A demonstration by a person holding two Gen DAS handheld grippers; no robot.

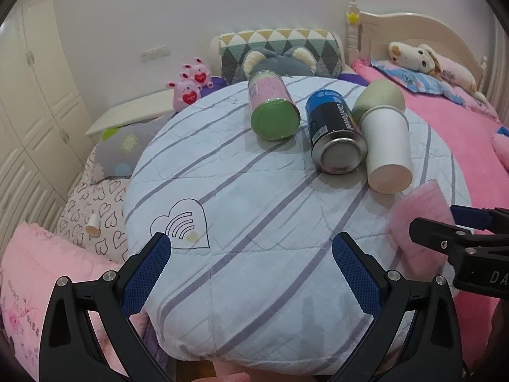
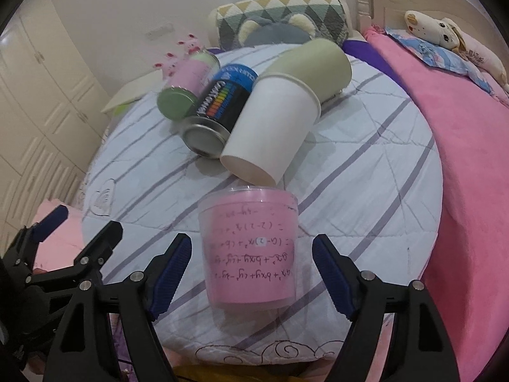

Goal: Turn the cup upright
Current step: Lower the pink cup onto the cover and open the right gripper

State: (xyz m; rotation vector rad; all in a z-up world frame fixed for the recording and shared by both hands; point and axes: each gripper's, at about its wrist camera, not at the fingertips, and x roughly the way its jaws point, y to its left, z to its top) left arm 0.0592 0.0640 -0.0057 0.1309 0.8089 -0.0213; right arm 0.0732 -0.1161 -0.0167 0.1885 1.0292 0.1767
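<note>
A pink cup (image 2: 249, 250) with handwritten formulas, printed upside down, lies on the striped quilt (image 2: 366, 172), its closed end toward the far side. My right gripper (image 2: 251, 273) is open, its jaws on either side of the cup without touching it. The cup shows blurred at the right of the left wrist view (image 1: 420, 219), partly behind the right gripper (image 1: 458, 242). My left gripper (image 1: 251, 273) is open and empty above the quilt (image 1: 254, 210), left of the cup.
A white paper cup (image 2: 270, 130), a green cup (image 2: 318, 63), a blue-black can (image 2: 216, 111) and a pink can with a green base (image 2: 184, 95) lie on the quilt beyond. Pillows, plush toys (image 1: 191, 86) and a pink blanket (image 2: 470, 159) surround it.
</note>
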